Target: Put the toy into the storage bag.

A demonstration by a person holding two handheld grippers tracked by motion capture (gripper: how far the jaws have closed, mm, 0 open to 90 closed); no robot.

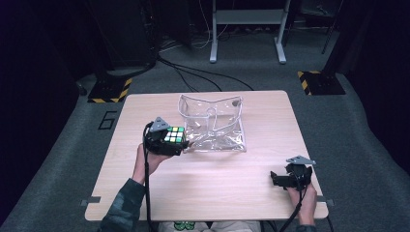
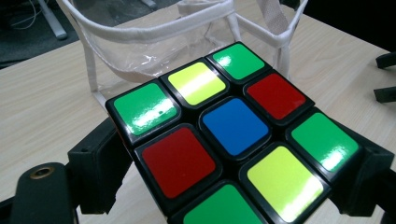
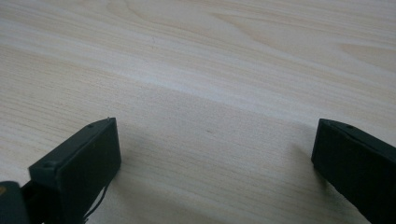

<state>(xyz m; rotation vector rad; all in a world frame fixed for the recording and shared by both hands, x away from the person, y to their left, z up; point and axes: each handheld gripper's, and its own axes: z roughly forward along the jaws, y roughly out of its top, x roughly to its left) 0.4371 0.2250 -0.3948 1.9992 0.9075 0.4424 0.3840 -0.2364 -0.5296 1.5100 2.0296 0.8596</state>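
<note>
Clamping the Rubik's cube [image 1: 174, 135] at frame centre-left, the left gripper [image 1: 170, 141] lifts it toward the transparent bag [image 1: 215, 126]; the right gripper [image 1: 283, 180] rests wide open and empty.

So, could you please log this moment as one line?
left gripper: shut on puzzle cube | clear bag: beside cube | right gripper: open, empty

We find a light wooden desk [image 1: 217, 179] standing on grey carpet [image 1: 63, 145]. Directly on it lies one clear plastic bag [image 1: 217, 130] with white trim, toward the far edge.
</note>
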